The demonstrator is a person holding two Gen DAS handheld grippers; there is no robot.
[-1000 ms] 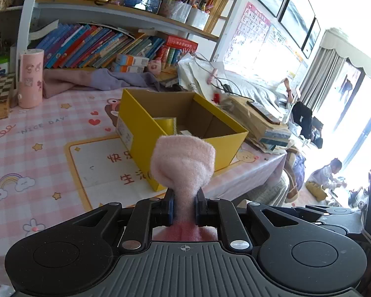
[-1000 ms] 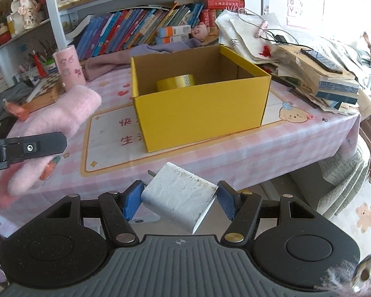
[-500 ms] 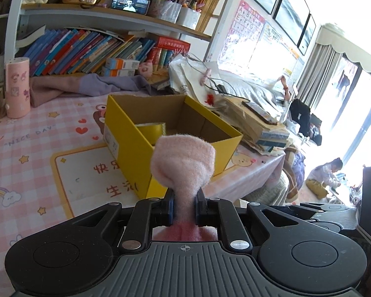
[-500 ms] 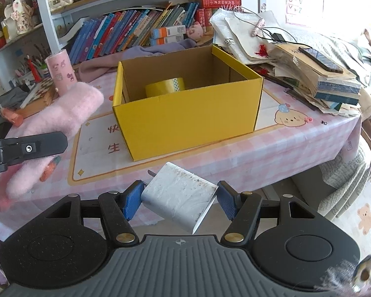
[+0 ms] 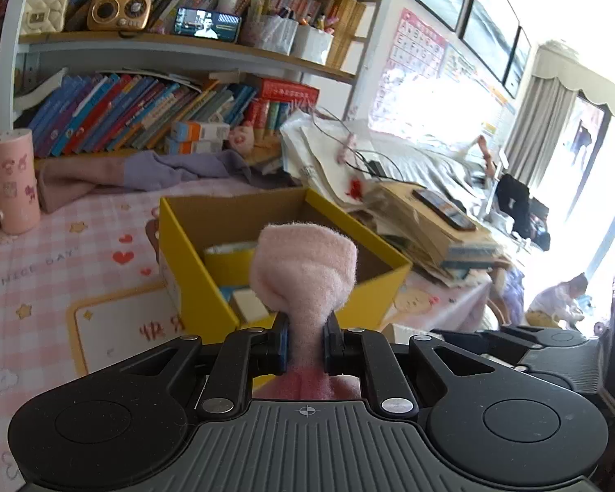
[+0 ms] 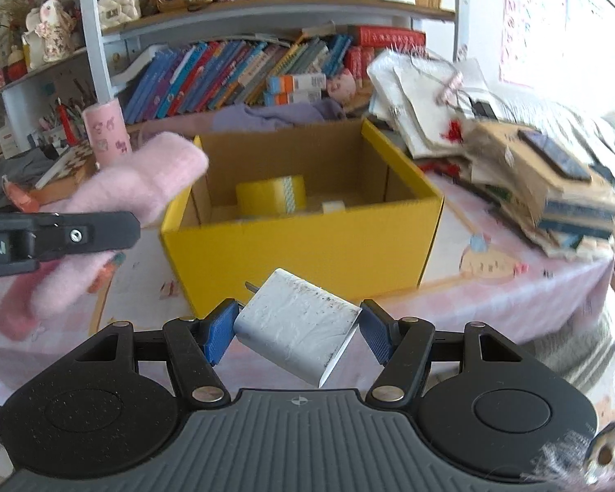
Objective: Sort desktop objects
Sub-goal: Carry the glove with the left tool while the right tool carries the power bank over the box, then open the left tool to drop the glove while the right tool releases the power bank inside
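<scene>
Right gripper [image 6: 297, 330] clamps white charger [image 6: 295, 324] w/ jaws part-open; left gripper [image 5: 305, 342] pinched tight on pink fuzzy sock [image 5: 305, 270]. Both poised before yellow box [image 6: 307, 246], prob. for dropping in beside tape roll [image 6: 271, 194].

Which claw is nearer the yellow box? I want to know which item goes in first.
Left. The left claw, shut on the pink sock, is almost at the yellow box's near corner. The right claw, gripping the white charger, sits further back from its front wall.
</scene>
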